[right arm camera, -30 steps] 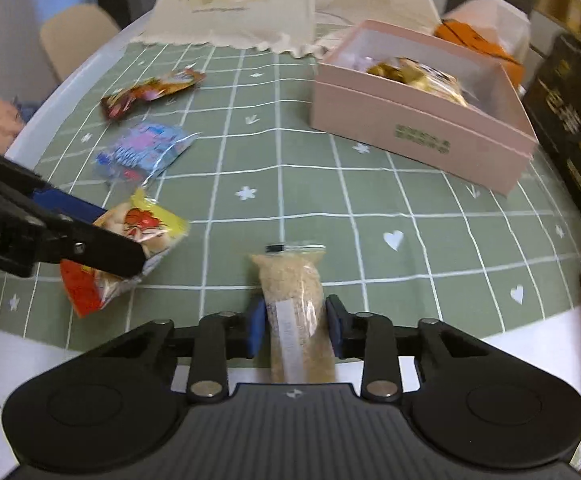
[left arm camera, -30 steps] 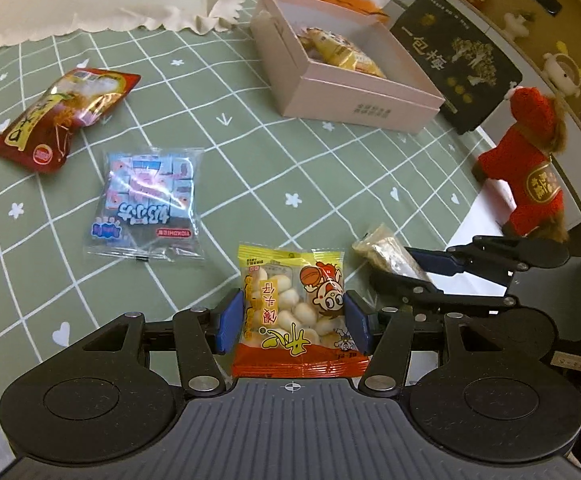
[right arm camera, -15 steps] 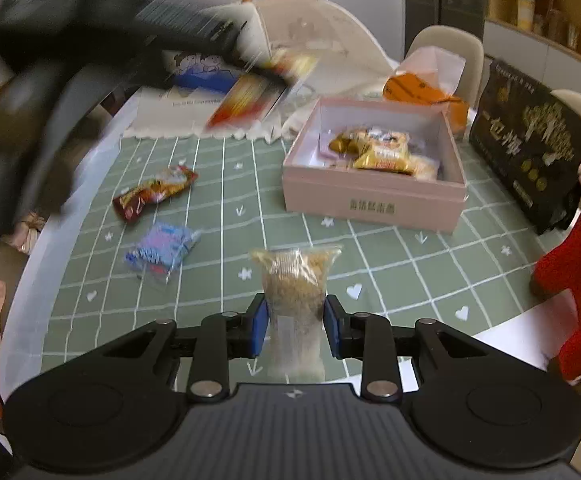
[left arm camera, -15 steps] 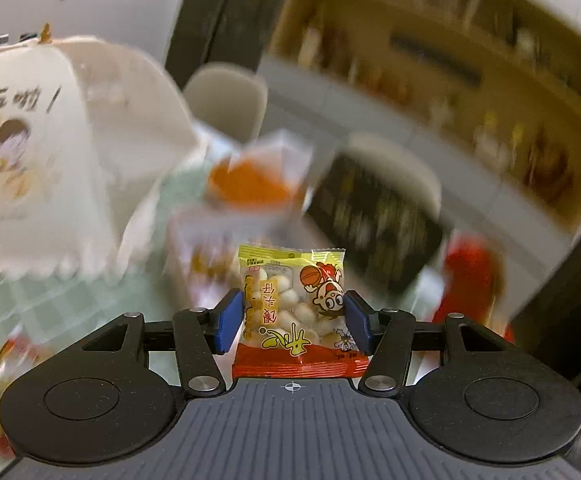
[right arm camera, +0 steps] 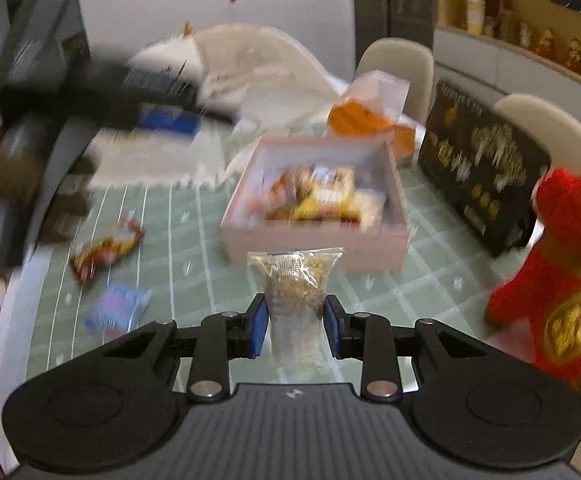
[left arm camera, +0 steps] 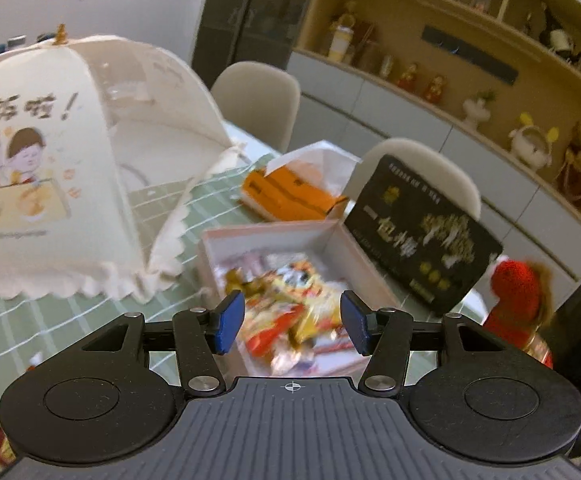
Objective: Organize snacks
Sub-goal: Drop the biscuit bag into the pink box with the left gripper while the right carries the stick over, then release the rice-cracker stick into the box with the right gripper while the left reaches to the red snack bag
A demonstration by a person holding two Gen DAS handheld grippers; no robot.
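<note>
My left gripper [left arm camera: 290, 322] hangs over the open pink box [left arm camera: 274, 236]. Its jaws are closing with a gap on both sides, and the pads press on nothing. Below them a yellow and red packet of round snacks [left arm camera: 290, 320] lies blurred in the box among other packets. In the right wrist view the left gripper [right arm camera: 162, 120] is a dark blur above the table at the left. My right gripper [right arm camera: 296, 330] is shut on a clear packet of brown grain snack [right arm camera: 296, 300], held upright in the air in front of the pink box [right arm camera: 310, 248].
A red packet [right arm camera: 106, 248] and a blue packet [right arm camera: 116, 310] lie on the green checked cloth at the left. A cream mesh food cover [left arm camera: 70, 160], an orange bag [left arm camera: 290, 196], a black gift box [left arm camera: 422, 240] and a red plush toy [left arm camera: 518, 300] surround the pink box.
The left gripper rose from the table to above the pink box, then let go of the yellow packet, which dropped into it. The right gripper lifted the clear packet off the table.
</note>
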